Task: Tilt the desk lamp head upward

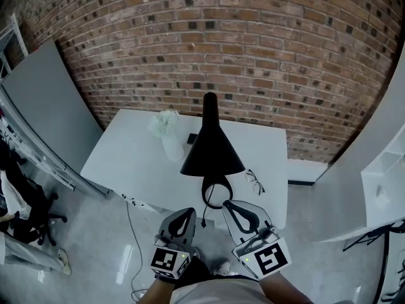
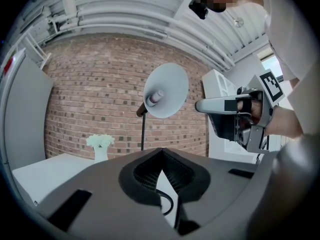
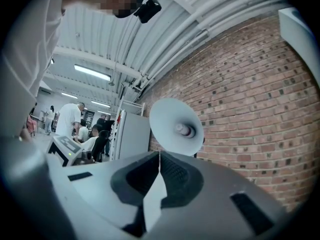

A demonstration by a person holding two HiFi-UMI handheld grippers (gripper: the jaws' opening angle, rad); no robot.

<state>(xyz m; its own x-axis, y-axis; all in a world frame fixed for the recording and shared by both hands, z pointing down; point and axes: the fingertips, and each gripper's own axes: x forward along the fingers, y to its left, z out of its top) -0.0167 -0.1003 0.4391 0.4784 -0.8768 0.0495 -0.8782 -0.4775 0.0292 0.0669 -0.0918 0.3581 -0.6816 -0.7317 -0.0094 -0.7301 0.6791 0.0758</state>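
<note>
The desk lamp stands on the white table (image 1: 126,160). Its black cone shade (image 1: 212,147) faces down toward me, above a looped black base (image 1: 215,192). Both gripper views look up into the shade's pale inside (image 2: 166,90) (image 3: 176,127), where the bulb shows. My left gripper (image 1: 189,210) and right gripper (image 1: 226,203) hover side by side near the table's front edge, below the shade and apart from it. Their jaws are shut with nothing between them (image 2: 161,149) (image 3: 160,153). The right gripper (image 2: 198,105) also shows in the left gripper view.
A white vase of flowers (image 1: 168,132) and a small black object (image 1: 192,138) sit behind the lamp, and glasses (image 1: 254,181) lie to its right. A brick wall (image 1: 253,56) backs the table. A cable (image 1: 130,233) hangs off the front. Several people (image 3: 70,124) are far off.
</note>
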